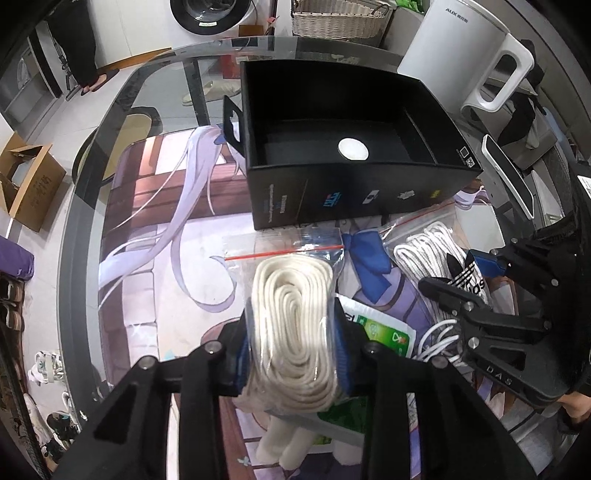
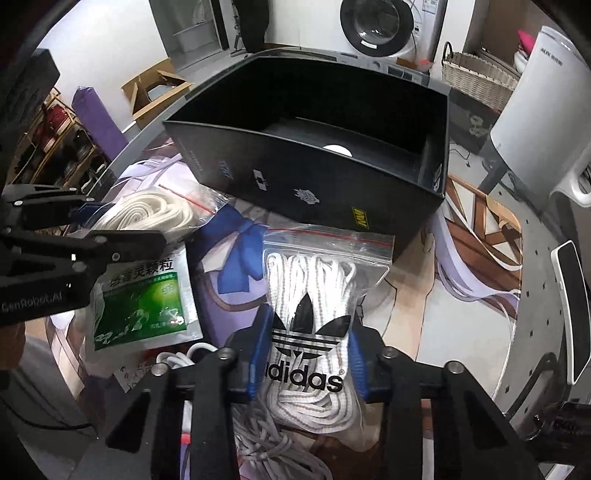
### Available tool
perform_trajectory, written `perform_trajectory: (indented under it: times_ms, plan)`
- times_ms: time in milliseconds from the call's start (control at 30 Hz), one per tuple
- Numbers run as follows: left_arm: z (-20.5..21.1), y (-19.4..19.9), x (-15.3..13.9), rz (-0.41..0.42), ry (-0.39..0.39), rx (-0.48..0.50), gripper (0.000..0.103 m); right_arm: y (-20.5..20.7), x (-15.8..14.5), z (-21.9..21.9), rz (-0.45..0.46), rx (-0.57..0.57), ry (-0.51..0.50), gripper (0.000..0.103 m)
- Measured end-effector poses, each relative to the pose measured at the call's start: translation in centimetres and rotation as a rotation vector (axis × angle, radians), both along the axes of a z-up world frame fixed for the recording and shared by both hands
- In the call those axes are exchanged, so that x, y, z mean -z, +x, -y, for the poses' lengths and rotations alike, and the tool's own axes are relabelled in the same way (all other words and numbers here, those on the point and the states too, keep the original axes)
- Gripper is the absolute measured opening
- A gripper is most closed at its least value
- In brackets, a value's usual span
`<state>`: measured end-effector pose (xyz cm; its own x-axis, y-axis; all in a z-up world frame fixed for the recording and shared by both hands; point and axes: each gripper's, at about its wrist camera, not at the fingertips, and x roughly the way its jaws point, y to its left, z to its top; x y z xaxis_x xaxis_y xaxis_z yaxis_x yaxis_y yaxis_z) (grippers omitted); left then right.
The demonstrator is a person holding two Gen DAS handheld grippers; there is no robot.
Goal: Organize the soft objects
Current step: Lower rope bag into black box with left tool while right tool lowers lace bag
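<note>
A clear zip bag of coiled cream laces [image 1: 291, 291] sits between the blue pads of my left gripper [image 1: 295, 317], which is shut on it just above the printed desk mat [image 1: 166, 240]. My right gripper [image 2: 308, 343] is shut on a zip bag of white laces with an adidas label [image 2: 314, 280]. The two grippers are side by side, with the left gripper [image 2: 107, 225] at the left of the right wrist view. An open black box [image 1: 354, 192] stands just beyond both bags, with only a white disc inside.
A green sachet [image 2: 144, 295] and a loose white cable [image 2: 184, 356] lie on the mat between the grippers. A phone [image 2: 570, 306] lies at the table's right edge. A white appliance [image 1: 461, 48] and a wicker basket [image 1: 340, 18] stand behind the box.
</note>
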<state>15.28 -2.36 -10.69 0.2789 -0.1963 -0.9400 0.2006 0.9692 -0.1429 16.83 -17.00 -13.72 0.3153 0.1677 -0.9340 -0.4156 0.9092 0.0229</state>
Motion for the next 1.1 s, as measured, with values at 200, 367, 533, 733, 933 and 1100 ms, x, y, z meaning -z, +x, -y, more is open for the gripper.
perform_trajectory:
  times_ms: [200, 367, 533, 733, 933, 1100]
  plan:
    - [-0.5, -1.0, -1.5, 0.072, -0.015, 0.005, 0.033, -0.9, -1.0, 0.4, 0.042, -0.023, 0.022, 0.029]
    - [-0.7, -2.2, -3.9, 0.194, -0.028, 0.015, 0.032, -1.7, -2.6, 0.3, 0.105, -0.019, 0.058, 0.028]
    - [-0.9, -3.9, -6.9, 0.374, -0.025, 0.003, 0.032, -3.1, -6.0, 0.6, 0.24, -0.017, 0.135, 0.028]
    - [-2.0, -5.7, -10.5, 0.583, -0.047, -0.054, 0.032, -5.6, -11.2, 0.9, 0.495, 0.026, 0.239, 0.028]
    - [-3.4, -8.5, -13.8, 0.8, -0.058, -0.113, 0.032, -9.1, -15.5, 1.5, 0.77, 0.057, 0.264, 0.028]
    - [-4.1, -10.3, -16.0, 0.935, -0.03, -0.132, 0.032, -12.6, -17.6, 1.6, 0.933, 0.052, 0.299, 0.028]
